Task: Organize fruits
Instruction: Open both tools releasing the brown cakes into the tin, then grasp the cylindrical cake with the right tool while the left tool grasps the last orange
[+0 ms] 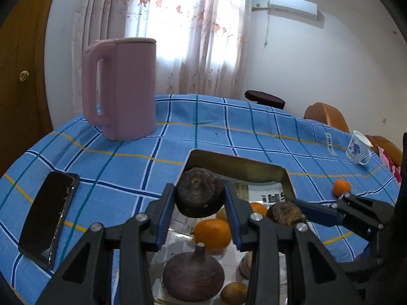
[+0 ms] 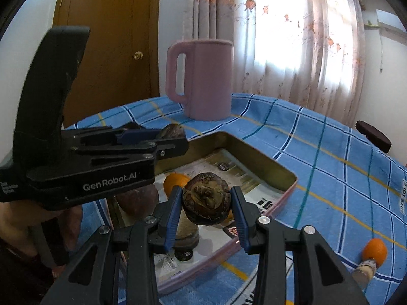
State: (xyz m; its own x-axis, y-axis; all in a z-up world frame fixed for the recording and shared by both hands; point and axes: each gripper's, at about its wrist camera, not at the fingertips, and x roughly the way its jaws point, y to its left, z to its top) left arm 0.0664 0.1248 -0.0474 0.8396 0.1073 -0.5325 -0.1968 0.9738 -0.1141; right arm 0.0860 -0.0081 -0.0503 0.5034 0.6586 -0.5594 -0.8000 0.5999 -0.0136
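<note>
1. Fruits are the subject: the left gripper [image 1: 199,199] is clamped on a dark purple fruit [image 1: 199,195], its blue pads pressing the fruit's two sides, held over the tin tray [image 1: 236,167].
2. Right gripper [image 2: 206,199]: closed on a brown mottled fruit [image 2: 206,198], likewise held above the tray's interior; in the left wrist view it enters from the right.
3. Tray contents: an orange [image 1: 213,233] lies below the left gripper, a second purple fruit [image 1: 193,277] nearer the camera, and a small brownish fruit [image 1: 234,293] beside it. The floor is shiny and printed, so some shapes may be reflections.
4. Outside the tray: one small orange [image 1: 342,187] rests on the blue checked tablecloth [image 1: 127,167], well apart from the tray, not yet gathered.
5. Surroundings: a pink jug [image 1: 122,89], a phone [image 1: 48,218] and a white cup [image 1: 357,151] stand clear of the work.
6. Technique (judgement): lower each fruit onto a bare patch of the tray before parting the fingers; release low, since round fruit will likely roll, and keep the two grippers from colliding.
</note>
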